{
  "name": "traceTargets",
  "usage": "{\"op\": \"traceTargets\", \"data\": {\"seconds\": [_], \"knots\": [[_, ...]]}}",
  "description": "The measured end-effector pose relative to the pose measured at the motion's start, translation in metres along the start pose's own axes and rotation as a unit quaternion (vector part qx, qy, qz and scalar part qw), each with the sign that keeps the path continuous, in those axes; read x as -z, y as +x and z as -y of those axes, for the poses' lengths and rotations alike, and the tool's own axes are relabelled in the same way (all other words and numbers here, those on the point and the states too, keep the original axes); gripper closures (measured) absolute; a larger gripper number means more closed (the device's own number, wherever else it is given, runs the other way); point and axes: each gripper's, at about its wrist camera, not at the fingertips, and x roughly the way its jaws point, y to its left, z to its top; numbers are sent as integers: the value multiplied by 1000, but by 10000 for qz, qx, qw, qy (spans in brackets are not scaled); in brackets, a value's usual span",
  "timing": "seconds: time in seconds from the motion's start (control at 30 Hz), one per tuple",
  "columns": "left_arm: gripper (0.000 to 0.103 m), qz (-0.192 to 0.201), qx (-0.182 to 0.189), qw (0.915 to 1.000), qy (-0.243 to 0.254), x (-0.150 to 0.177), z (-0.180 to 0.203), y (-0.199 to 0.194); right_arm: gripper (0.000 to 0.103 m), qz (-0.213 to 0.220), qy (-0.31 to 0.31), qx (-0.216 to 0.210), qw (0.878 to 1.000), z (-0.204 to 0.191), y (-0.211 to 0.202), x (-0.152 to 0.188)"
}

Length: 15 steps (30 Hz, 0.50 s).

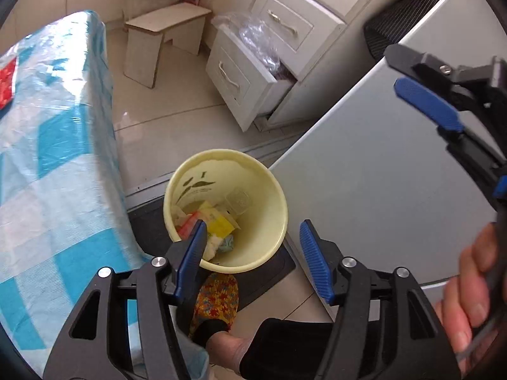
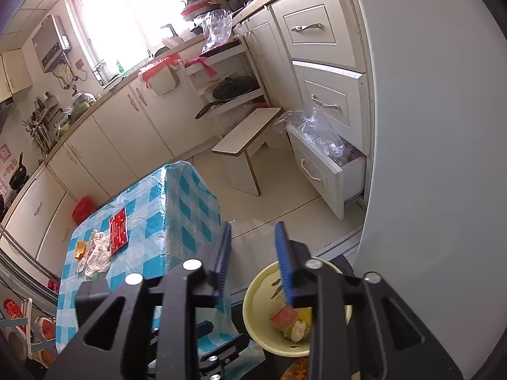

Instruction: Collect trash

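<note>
Left hand-held gripper (image 1: 252,247) hangs right over the pale yellow plastic waste bin (image 1: 272,196), blue pads spread apart, nothing between them. Down in the bin lies the collected trash (image 1: 218,224) — yellow and red wrappers, a white crumpled wad, a clear plastic lid against the wall. The bin stands on a dark floor mat (image 1: 279,269), squeezed between the desk with its blue-and-white checked plastic cover (image 1: 47,164) on one side and a tall grey appliance panel (image 1: 374,174) on the other. A floral slipper (image 1: 218,297) shows just below the bin's rim.

Right hand-held gripper (image 2: 252,259) sits beside the bin too, jaws parted and empty; from the left wrist view its blue pad shows at the upper right, with the person's fingers (image 1: 472,285) wrapped on the handle.

Still on the desk — a crumpled white plastic wrapper (image 2: 96,253), a small orange piece (image 2: 80,249) touching it, and a flat red packet (image 2: 118,228) just beside.

Farther across the tiled floor (image 2: 285,183): a low white stool (image 2: 250,133), then a white drawer pulled open (image 2: 320,167) with clear crinkled plastic bags (image 2: 320,133) spilling out. Beyond, a dark frying pan (image 2: 234,90) on an open shelf, and a bright window (image 2: 126,15) above the cluttered kitchen worktop.
</note>
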Motion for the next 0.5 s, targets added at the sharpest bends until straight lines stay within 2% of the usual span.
{"op": "traceTargets", "data": {"seconds": [0.1, 0.2, 0.27, 0.4, 0.5], "knots": [[37, 215, -22, 9997, -128, 10, -16, -27, 65, 18, -99, -19, 9999, -7, 0, 0], [30, 502, -251, 9981, -256, 29, -37, -60, 61, -16, -201, -31, 9998, -16, 4, 1], [27, 703, -429, 9959, -363, 45, -53, -85, 54, -33, -296, -19, 9996, -24, 6, 2], [23, 1055, -820, 9892, -603, 73, -85, -131, 45, -74, -462, 6, 9989, -42, 11, 4], [18, 1393, -1142, 9805, -790, 91, -111, -166, 40, -107, -650, -10, 9978, -63, 16, 8]]}}
